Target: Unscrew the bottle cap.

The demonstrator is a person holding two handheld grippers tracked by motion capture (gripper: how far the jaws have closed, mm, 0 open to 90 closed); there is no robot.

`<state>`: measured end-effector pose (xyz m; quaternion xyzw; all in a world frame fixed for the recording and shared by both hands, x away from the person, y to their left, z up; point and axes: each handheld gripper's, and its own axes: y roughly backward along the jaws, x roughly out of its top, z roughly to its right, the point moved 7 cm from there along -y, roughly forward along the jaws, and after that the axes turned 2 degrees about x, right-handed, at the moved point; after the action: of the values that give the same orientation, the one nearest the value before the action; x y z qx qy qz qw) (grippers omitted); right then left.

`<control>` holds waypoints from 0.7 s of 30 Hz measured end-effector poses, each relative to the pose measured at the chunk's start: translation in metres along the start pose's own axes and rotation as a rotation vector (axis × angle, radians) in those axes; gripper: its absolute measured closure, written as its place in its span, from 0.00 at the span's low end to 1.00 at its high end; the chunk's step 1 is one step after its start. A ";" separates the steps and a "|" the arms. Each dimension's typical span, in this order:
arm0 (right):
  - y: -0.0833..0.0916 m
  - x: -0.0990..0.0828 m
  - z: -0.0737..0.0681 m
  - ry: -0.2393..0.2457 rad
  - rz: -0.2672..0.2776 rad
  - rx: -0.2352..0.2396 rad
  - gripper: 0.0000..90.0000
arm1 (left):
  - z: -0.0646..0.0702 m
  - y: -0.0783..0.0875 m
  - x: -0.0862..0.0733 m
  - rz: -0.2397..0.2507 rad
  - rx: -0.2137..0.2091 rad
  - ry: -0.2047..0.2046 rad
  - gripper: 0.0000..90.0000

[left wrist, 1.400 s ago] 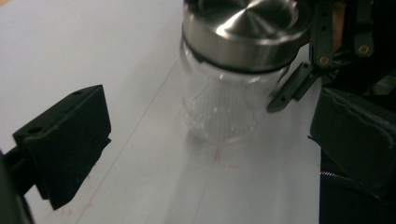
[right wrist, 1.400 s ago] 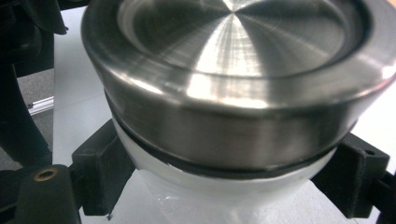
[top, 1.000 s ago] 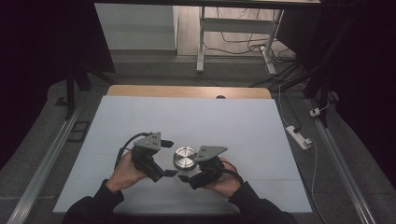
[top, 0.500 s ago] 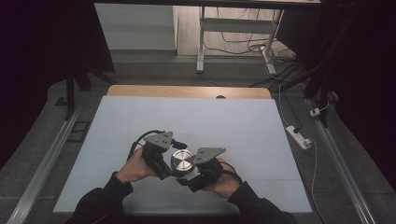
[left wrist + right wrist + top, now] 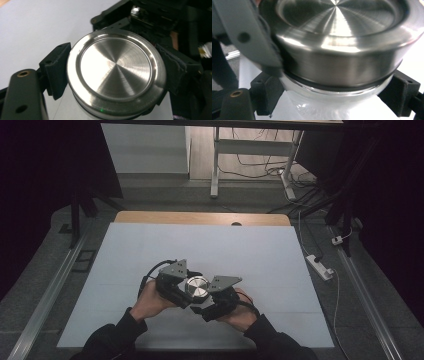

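Jar (image 5: 196, 287) between 2 hand-held grippers

table (image 5: 150, 250): pale top, wooden far edge | floor (image 5: 60, 240): grey carpet | power strip (image 5: 318, 266): right | surroundings: dark

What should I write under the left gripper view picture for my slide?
The left gripper, its jaws just closed, clamps the shiny metal lid of a clear jar.
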<state>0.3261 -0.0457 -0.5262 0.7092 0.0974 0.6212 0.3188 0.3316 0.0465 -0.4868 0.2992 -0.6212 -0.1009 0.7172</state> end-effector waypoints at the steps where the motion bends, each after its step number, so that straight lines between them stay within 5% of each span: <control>1: 0.000 0.000 0.001 -0.002 0.000 -0.011 0.17 | 0.000 -0.001 0.001 -0.003 0.020 0.016 0.21; 7: -0.001 0.000 0.008 -0.035 -0.004 -0.068 0.17 | -0.001 -0.007 0.006 -0.035 0.148 0.105 0.21; 11: 0.000 -0.001 0.010 -0.044 -0.006 -0.074 0.17 | -0.001 -0.009 0.008 -0.040 0.156 0.103 0.11; 16: 0.002 0.000 0.009 -0.042 0.005 -0.051 0.17 | -0.002 0.006 0.010 -0.042 0.079 0.044 0.04; 21: 0.004 0.002 0.002 -0.013 0.025 0.027 0.17 | -0.002 0.022 0.003 -0.050 -0.032 -0.043 0.05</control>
<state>0.3276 -0.0479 -0.5221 0.7185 0.0948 0.6194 0.3018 0.3292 0.0628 -0.4721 0.3011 -0.6271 -0.1352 0.7055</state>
